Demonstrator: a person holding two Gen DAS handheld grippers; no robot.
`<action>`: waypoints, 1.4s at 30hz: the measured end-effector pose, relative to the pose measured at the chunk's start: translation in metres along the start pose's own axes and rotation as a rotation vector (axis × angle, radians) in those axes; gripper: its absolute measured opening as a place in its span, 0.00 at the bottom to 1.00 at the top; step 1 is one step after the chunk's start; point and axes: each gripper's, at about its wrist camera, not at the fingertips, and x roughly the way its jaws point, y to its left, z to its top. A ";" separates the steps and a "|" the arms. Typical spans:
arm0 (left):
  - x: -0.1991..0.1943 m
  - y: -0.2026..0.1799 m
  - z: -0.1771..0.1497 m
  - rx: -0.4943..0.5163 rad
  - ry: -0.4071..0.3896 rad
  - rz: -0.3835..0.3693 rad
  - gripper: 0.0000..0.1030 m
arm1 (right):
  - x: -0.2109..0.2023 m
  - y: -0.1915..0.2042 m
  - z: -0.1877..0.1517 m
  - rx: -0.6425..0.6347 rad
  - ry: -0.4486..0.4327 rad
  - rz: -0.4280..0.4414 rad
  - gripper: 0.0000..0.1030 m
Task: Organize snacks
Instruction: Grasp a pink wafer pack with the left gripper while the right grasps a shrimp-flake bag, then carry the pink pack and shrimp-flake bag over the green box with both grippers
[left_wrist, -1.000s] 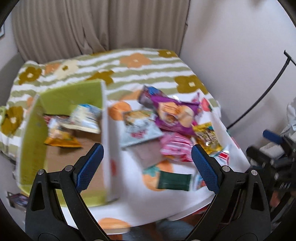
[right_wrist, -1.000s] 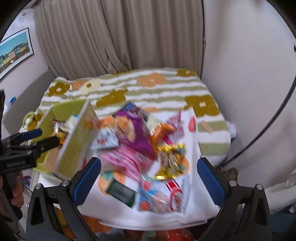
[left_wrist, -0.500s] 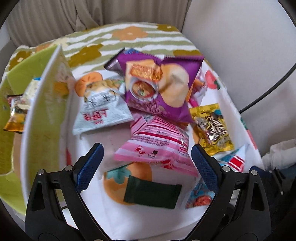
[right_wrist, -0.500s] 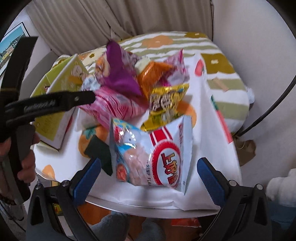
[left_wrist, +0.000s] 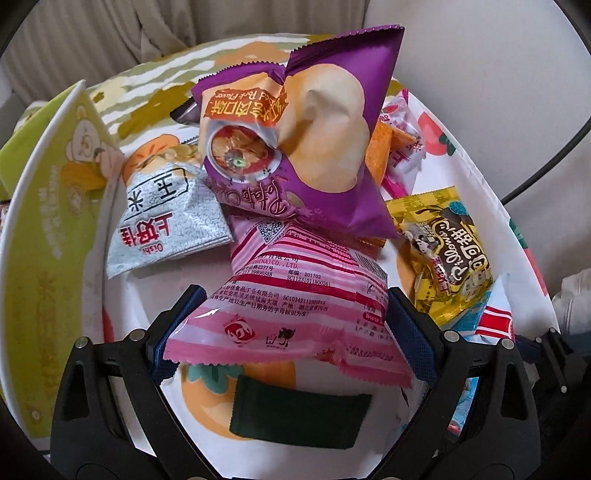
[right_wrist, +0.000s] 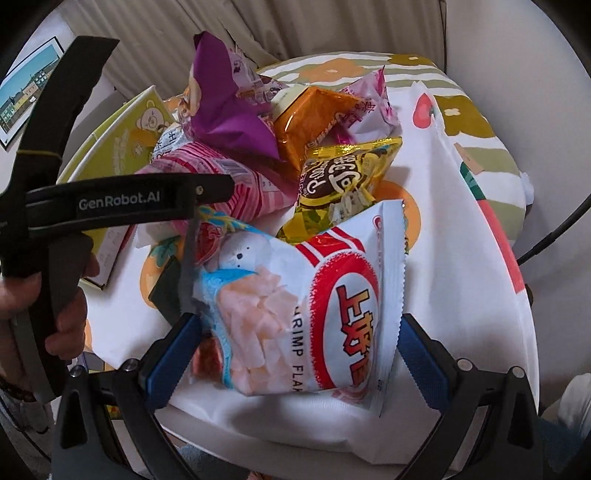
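So the snacks are all heaped on the round table with the white, orange-fruit-print cloth (right_wrist: 461, 229). My left gripper (left_wrist: 291, 325) has its jaws spread wide around the near end of the pink striped plastic snack bag (left_wrist: 295, 291); the blue pads sit just beside its two sides, and I can't tell if they actually press on it. That bag lies near the table's front edge, over a flat dark green packet (left_wrist: 299, 415). Behind it a puffy purple chip bag (left_wrist: 306, 147) leans on top of the pile, with a grey-white pouch (left_wrist: 166, 218) to its left and a shiny gold foil bag (left_wrist: 443, 251) toward the right edge. My right gripper (right_wrist: 299, 347) is spread too, straddling the white-and-red shrimp flakes bag (right_wrist: 325, 302) at the front edge, same story with the pads. A yellow-green cardboard box (right_wrist: 125, 144) stands at the table's left edge.
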 end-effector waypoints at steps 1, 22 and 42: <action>0.001 0.000 0.000 0.003 0.000 -0.002 0.92 | 0.001 0.000 0.000 -0.004 -0.002 0.002 1.00; 0.003 0.011 -0.008 -0.009 0.012 -0.076 0.74 | 0.009 0.004 0.002 -0.085 -0.023 0.016 0.99; -0.043 0.031 -0.020 -0.061 -0.020 -0.080 0.72 | -0.023 0.017 -0.006 -0.112 -0.059 0.039 0.62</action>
